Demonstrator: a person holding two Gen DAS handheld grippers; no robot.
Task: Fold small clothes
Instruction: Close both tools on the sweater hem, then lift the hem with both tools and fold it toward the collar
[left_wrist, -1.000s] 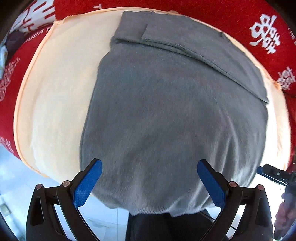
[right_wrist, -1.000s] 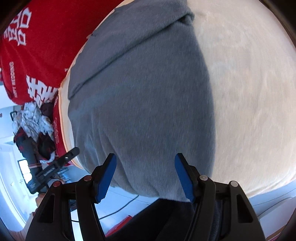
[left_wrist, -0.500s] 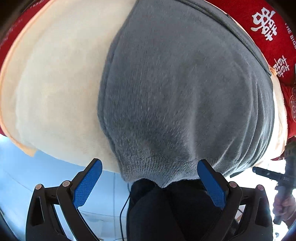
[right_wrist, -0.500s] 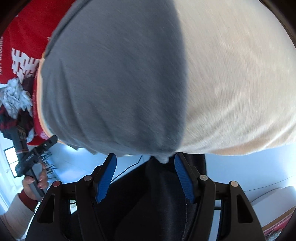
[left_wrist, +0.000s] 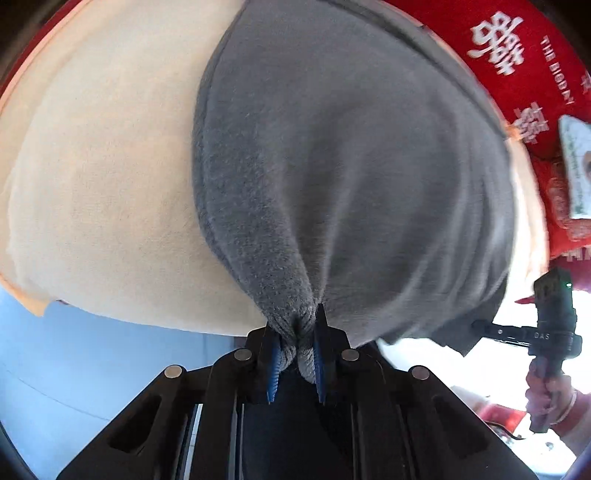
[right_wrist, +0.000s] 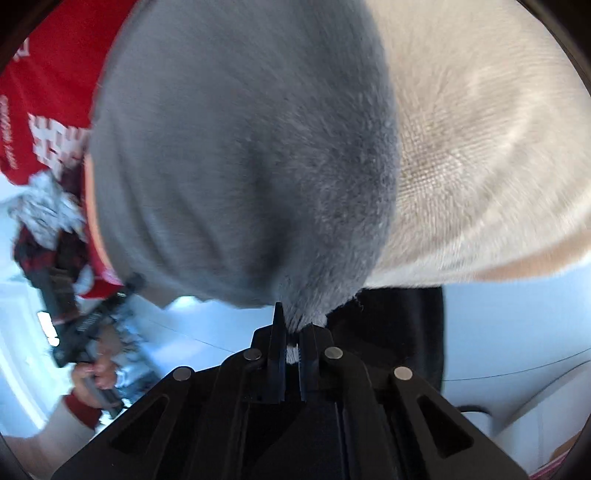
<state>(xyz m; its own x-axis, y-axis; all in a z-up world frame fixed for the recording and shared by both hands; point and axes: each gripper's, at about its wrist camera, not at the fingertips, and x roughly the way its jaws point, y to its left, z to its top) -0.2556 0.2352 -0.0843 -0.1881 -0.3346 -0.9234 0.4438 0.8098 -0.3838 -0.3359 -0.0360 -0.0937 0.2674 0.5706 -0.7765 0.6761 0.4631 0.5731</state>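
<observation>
Grey garment lies flat on the cream cloth covering the worktop, its near hem bunched in the left tongs, whose jaws are closing on it, and in the right tongs, clamped narrow on the other corner. Both bites look shallow, so the fleece could slip out when lifted, or the cream cloth could drag along and spoil the fold.

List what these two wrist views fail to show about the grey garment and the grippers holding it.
- Grey garment: far end cut off by the top edge, left wrist view.
- Hem inside left gripper: bunched between its closing jaws.
- Hem corner in right gripper: pinched out of sight.
- Left gripper in the right wrist view: blurred.
</observation>
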